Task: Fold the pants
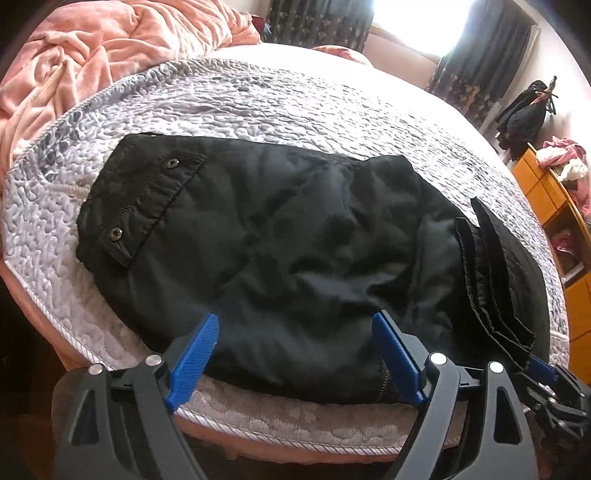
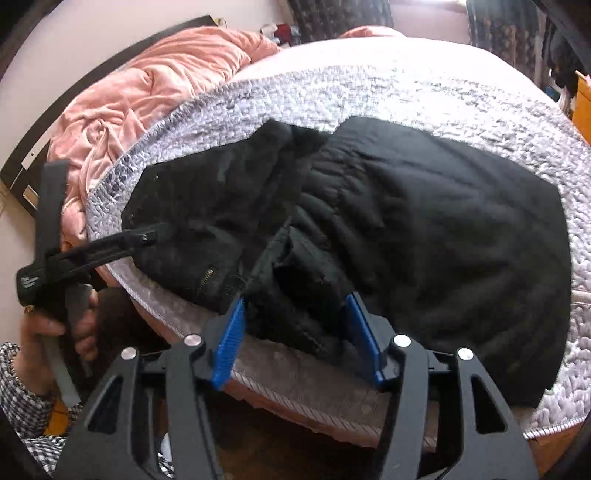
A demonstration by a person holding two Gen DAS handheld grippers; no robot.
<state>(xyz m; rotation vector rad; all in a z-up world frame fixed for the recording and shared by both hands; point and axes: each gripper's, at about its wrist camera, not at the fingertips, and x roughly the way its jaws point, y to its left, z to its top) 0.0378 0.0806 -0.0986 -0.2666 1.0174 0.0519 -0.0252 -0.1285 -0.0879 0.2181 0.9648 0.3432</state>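
Observation:
Black pants (image 1: pixel 280 240) lie folded on a grey quilted bedspread (image 1: pixel 258 99), near the bed's front edge. A cuff with two snaps (image 1: pixel 144 199) lies at the left. My left gripper (image 1: pixel 295 325) is open, its blue fingers straddling the pants' near edge. In the right wrist view the pants (image 2: pixel 424 229) spread wide. My right gripper (image 2: pixel 295 306) is open, with a bunched fold of the pants (image 2: pixel 295 280) between its blue fingers. The left gripper (image 2: pixel 147 232) shows at the left of that view, in a hand.
A crumpled pink blanket (image 1: pixel 92 55) lies at the head of the bed. An orange wooden shelf (image 1: pixel 554 206) with pink clothes stands at the right. A bright window (image 1: pixel 417 22) and dark curtains are behind the bed. The bed's front edge (image 2: pixel 314 398) is close.

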